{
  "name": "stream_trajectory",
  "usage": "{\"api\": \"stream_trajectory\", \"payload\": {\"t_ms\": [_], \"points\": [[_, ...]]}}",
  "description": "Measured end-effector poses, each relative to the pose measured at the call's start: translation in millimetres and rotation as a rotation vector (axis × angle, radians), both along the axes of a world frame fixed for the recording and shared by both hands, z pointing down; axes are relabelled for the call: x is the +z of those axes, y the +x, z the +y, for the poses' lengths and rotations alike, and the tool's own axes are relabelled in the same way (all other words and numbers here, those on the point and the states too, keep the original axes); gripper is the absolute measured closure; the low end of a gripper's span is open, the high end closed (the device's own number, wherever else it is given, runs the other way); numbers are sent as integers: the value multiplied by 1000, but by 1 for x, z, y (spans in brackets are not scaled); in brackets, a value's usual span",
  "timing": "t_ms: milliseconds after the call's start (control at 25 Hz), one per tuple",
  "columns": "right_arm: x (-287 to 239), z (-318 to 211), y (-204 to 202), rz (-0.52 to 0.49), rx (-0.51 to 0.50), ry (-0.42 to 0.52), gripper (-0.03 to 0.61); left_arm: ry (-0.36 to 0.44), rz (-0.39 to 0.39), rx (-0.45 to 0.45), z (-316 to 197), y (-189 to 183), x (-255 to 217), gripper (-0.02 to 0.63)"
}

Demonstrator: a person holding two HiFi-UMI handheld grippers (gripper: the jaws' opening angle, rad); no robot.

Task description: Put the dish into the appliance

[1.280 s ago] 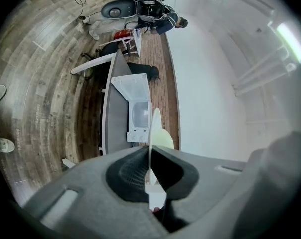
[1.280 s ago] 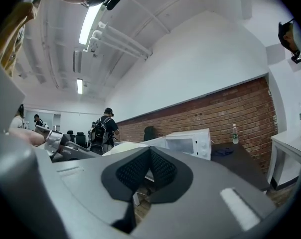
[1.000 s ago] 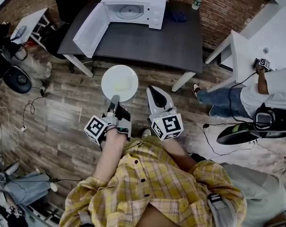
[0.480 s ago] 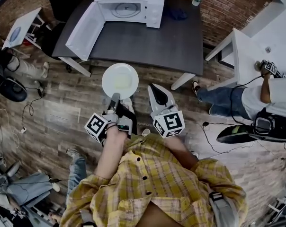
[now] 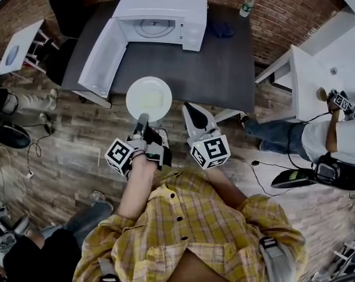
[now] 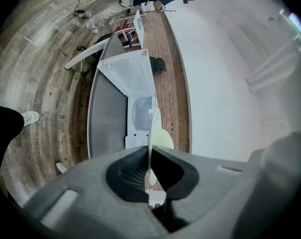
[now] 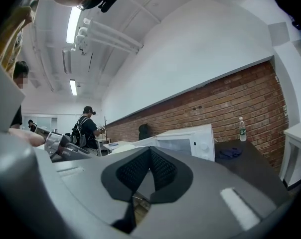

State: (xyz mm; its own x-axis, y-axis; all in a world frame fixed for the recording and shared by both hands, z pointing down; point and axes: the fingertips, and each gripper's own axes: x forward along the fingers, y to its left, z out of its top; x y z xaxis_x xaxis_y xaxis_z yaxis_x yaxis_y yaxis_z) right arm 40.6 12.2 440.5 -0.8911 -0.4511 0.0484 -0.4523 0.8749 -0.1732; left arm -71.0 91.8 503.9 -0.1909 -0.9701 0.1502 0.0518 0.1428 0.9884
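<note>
Far left: the microwave (image 5: 160, 13) door (image 5: 101, 57) is swung fully open toward the near-left corner of the dark worktop (image 5: 189, 63). The microwave itself sits at the back of the worktop against the brick wall, cavity facing the operator, glass turntable visible inside. The white plate (image 5: 148, 98) is not in the microwave. It's held in the air, lying flat, over the worktop's near edge, just right of the open door and in front of the cavity, with wood floor (image 5: 66, 140) below its near half. The left tongs (image 5: 141, 122) are clamped on the plate's near rim. In the left gripper view the plate (image 6: 151, 131) shows edge-on, a thin white line running up between the pads, with the left tongs (image 6: 149, 153) closed down tight on it. The right tongs (image 5: 190, 108) sit just beside the plate on its right, not touching it. In the right gripper view the right tongs (image 7: 150, 152) have their tips together with nothing between them. On the worktop right of the microwave there's a blue cloth (image 5: 219, 28), then a bottle (image 5: 246, 3) upright at the back-right corner. Further right is a white side table (image 5: 307, 81), with a seated person (image 5: 324, 131) next to it.
</note>
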Motion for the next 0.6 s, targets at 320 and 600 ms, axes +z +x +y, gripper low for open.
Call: {"api": "stream_trajectory", "payload": {"t_ms": [320, 600], "points": [[-4, -59, -68, 15, 13, 6, 584, 15, 26, 31, -68, -63, -7, 606], [-4, -99, -115, 15, 44, 10, 584, -20, -11, 75, -106, -114, 0, 606]]}}
